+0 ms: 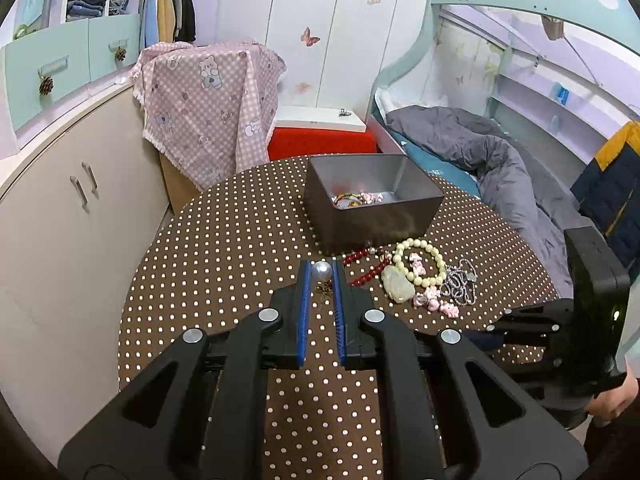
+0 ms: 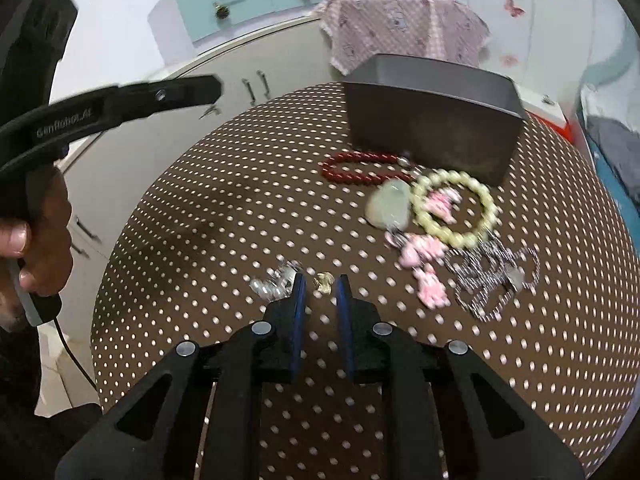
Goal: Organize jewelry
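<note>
Left gripper (image 1: 321,270) fingers clamp pearl earring (image 1: 322,271)

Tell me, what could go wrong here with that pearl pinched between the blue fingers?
The pearl piece sits only at the very tips of the left gripper; round and smooth, it might slip out before reaching the grey box. Its dangling part could also snag the red bead bracelet lying close to the box.

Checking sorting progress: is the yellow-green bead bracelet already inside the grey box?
No, the yellow-green bead bracelet lies on the dotted tablecloth in front of the grey box.
</note>
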Motion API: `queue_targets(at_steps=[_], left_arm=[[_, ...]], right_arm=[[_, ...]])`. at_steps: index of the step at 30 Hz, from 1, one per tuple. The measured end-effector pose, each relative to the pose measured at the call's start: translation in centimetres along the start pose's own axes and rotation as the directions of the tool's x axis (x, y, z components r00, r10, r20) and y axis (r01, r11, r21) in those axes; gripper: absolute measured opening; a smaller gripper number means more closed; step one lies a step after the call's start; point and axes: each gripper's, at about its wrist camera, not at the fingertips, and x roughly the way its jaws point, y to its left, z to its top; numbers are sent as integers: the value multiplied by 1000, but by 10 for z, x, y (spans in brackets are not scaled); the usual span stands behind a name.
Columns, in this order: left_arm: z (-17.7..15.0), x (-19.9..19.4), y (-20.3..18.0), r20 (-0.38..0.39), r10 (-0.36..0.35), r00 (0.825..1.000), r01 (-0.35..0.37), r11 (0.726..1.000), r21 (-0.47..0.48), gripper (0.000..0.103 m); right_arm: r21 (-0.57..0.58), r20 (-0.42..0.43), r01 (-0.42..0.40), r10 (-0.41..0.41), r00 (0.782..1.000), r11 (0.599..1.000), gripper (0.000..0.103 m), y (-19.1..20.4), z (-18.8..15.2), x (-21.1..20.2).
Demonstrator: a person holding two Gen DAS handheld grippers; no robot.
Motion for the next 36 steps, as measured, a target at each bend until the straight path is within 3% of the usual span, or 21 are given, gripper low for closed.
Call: queue_targets(at_steps=[4,7,15,20,36], left_arm=[[-6,1,0,-11,2,1000,-2,1000,-9,11],[-9,1,-2,-18,3,1000,-3,1000,-10,11],[-15,-1,-1,-30,8,1000,-8,1000,-13,11],[-14,0,-3,-32,2,999,-2,1000,-12,11],[-5,-3,-7,-14,-1,1000,1,1000,-2,11]], right_arm=[[-24,-8,-10,10,1000,1000,18,4,-5,1],[-55,-7,-16,16,1000,998,38,10,-4,9],[-56,13,39,-38,999,998,39,8,5,23],[-93,3,78,-78,997,993,8,8,7,33],[-129,64,91,-84,994,987,8,12,5,-6]])
